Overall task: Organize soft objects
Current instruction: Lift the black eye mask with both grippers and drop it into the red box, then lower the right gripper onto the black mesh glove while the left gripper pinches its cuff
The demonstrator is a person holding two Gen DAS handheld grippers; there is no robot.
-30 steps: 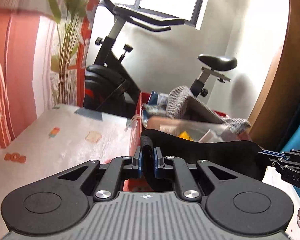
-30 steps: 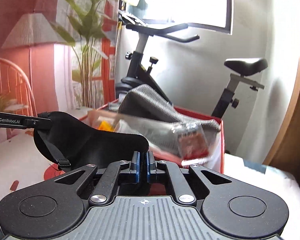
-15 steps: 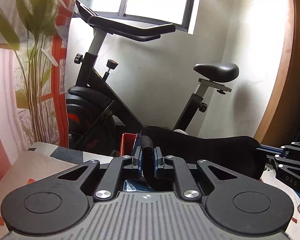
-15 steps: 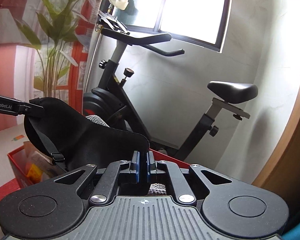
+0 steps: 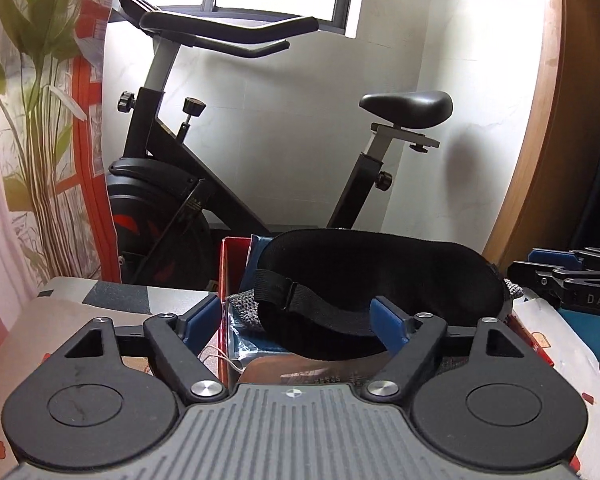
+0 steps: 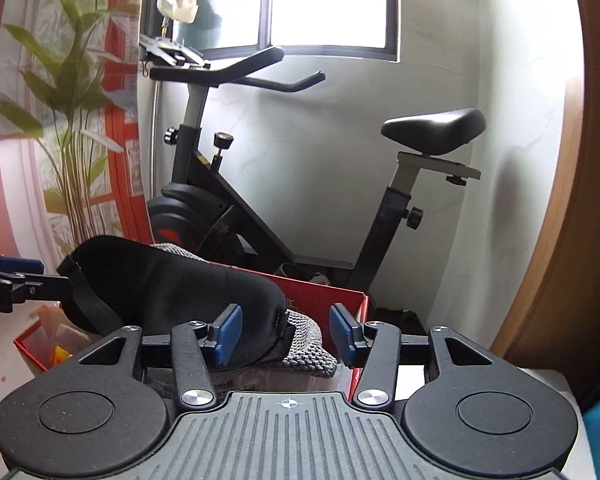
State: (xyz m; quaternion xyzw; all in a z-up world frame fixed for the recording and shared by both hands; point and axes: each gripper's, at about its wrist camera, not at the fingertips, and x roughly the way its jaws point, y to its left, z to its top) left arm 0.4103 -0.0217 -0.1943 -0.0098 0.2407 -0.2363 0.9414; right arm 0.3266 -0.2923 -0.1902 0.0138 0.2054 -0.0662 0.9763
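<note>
Left wrist view: one black sleep mask (image 5: 380, 280) lies on top of the contents of one red box (image 5: 231, 252), its long axis running left to right across the view, and its single elastic strap (image 5: 287, 294) crosses the near left end. The left gripper (image 5: 300, 320) has its two blue-padded fingers spread wide, one on each side of the mask's near edge, gripping nothing. A grey knitted item (image 5: 243, 304) shows under the mask on the left. At the far right edge the right gripper (image 5: 572, 276) comes in, its jaws standing apart beside the mask's right end. One exercise bike (image 5: 227, 152) stands behind the box against the far wall.

Right wrist view: the same mask (image 6: 171, 280) stretches from the far left toward the near centre, resting on the grey knit (image 6: 308, 344) in the red box (image 6: 324, 300). The right gripper (image 6: 285, 332) is spread open and empty; the mask's right end lies against its left finger. The left gripper (image 6: 15, 280) sits at the mask's left end, touching it or just beside it.
</note>
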